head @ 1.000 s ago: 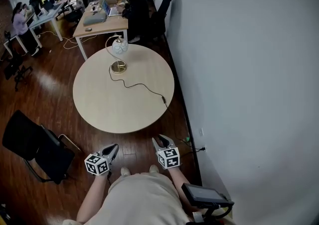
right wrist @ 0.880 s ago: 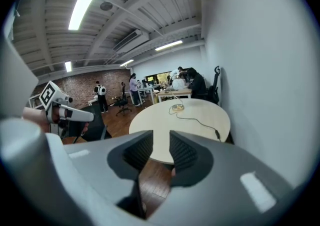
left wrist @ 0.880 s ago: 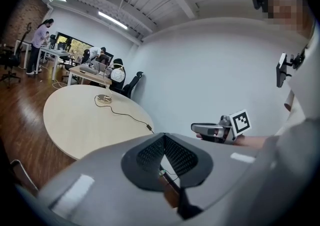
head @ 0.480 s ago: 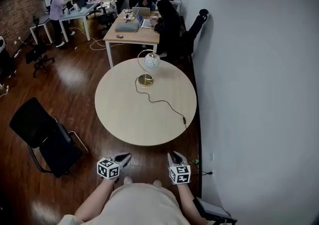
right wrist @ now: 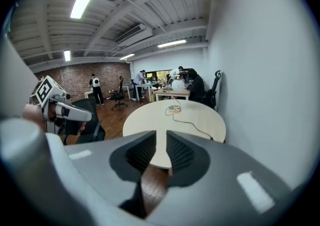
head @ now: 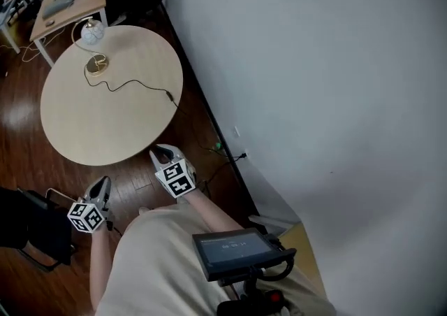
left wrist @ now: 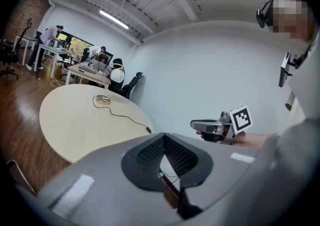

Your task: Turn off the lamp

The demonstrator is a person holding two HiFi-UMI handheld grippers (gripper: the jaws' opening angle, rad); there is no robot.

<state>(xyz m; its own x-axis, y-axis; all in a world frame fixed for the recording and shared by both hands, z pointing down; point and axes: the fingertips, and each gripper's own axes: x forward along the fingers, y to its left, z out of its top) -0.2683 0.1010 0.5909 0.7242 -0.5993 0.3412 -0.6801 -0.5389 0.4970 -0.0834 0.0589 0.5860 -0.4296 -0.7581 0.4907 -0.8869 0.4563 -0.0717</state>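
Note:
A lamp with a white globe shade [head: 91, 31] and a brass base [head: 96, 64] stands at the far side of the round table [head: 84, 126]. Its black cord runs to an inline switch [head: 170, 96] near the table's right edge. My right gripper [head: 162, 152] hovers just off the table's near edge. Its jaws [right wrist: 161, 137] have just been closing and stand open by a narrow gap with nothing between them. My left gripper [head: 98, 192] hangs lower left over the floor. Its pads meet at the tip [left wrist: 164, 136], shut on nothing.
A white wall [head: 314, 63] runs along the right, with a socket and cable [head: 237, 156] at its foot. A black chair [head: 28, 227] stands at the left. Desks with seated people [head: 66, 0] lie beyond the table. A tablet [head: 234, 252] is mounted at my chest.
The head view has swung to the right, so the table now lies at the upper left. My right gripper has come forward to the table's near edge. The left gripper trails lower left.

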